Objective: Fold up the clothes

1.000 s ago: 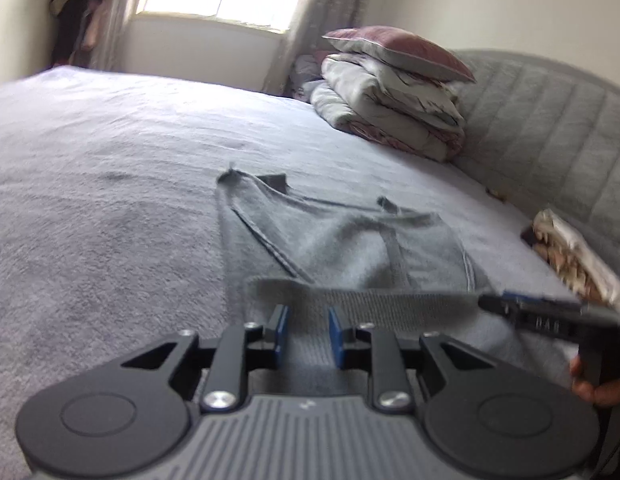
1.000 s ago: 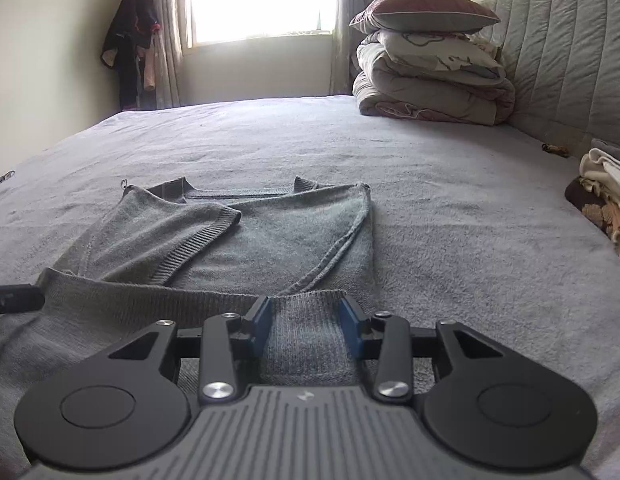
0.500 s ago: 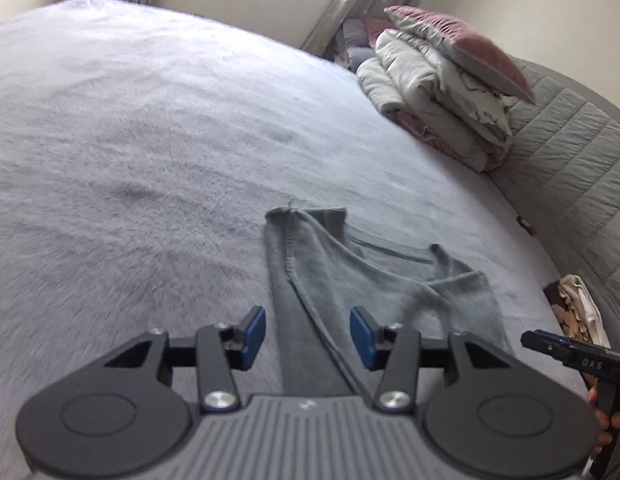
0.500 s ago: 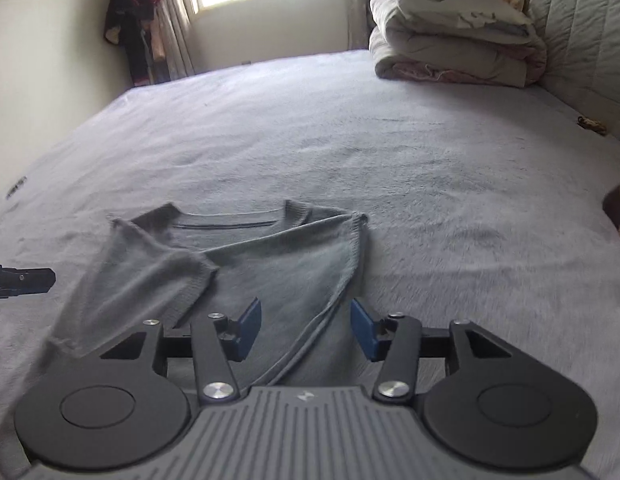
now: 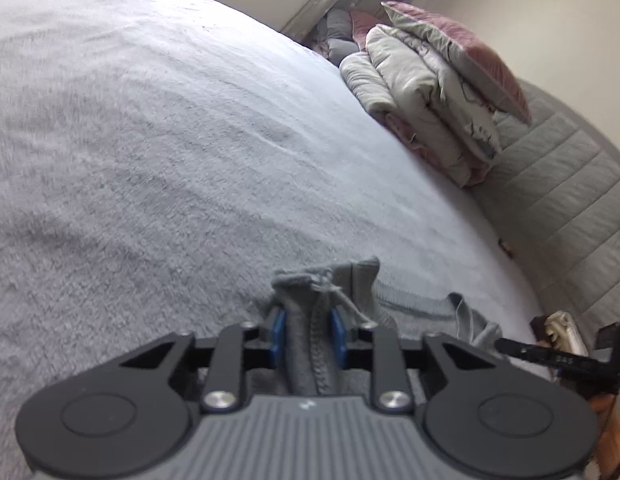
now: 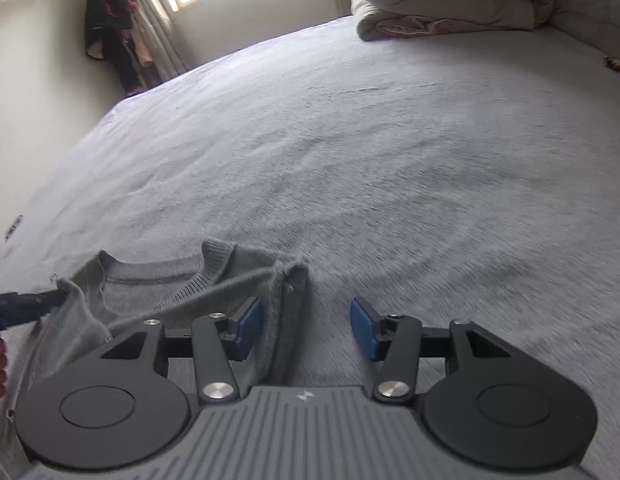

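A grey knitted sweater lies flat on the bed, neckline away from me. My left gripper is at the sweater's left shoulder. Its jaws are closing, and the blue pads press on a bunched fold of the knit. My right gripper stands open over the sweater's right shoulder. That shoulder's edge lies between the pads, nearer the left one, and neither pad touches it. Each view catches the other gripper at its edge: the right gripper and the left gripper.
The grey fleece bed cover spreads wide beyond the sweater. Folded bedding with a pillow on top sits by the quilted headboard. A small stack of cloth lies at the right edge. Clothes hang in the corner.
Both grippers let go of the ribbed hem and moved forward along the sweater to its shoulders. The left jaws opened, then closed on the left shoulder; the right jaws widened and stayed apart.
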The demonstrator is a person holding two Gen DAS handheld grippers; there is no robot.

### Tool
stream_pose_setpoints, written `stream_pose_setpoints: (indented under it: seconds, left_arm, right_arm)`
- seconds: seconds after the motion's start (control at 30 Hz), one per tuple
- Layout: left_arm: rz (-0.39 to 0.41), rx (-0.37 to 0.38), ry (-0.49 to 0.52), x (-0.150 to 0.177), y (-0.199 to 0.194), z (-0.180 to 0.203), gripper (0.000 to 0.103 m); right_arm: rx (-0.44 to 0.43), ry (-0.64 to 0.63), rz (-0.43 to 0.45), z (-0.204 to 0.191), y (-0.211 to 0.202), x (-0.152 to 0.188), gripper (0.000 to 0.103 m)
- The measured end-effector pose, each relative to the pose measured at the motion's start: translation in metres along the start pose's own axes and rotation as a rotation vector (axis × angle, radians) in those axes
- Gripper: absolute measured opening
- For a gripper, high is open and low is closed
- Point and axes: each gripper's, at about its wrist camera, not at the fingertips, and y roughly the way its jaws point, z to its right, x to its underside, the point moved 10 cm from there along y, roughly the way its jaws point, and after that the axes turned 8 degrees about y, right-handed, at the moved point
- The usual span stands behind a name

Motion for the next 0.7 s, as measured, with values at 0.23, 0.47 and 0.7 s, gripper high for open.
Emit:
stream_pose_setpoints:
  seconds: [0.23, 0.47, 0.7]
  left_arm:
    - [0.018, 0.045, -0.053, 0.0, 0.006, -0.004, 0.011]
    - [0.028, 0.027, -0.128, -0.002, 0.002, -0.002, 0.007]
    - [0.07, 0.069, -0.13, -0.011, -0.04, 0.036, 0.007]
  right_arm:
    - [-0.051, -0.006, 0.043, -0.01, 0.01, -0.005, 0.028]
    - [-0.112, 0.064, 0.072, -0.018, -0.004, -0.01, 0.011]
    - [-0.175, 0.058, 0.085, -0.046, -0.054, -0.015, 0.011]
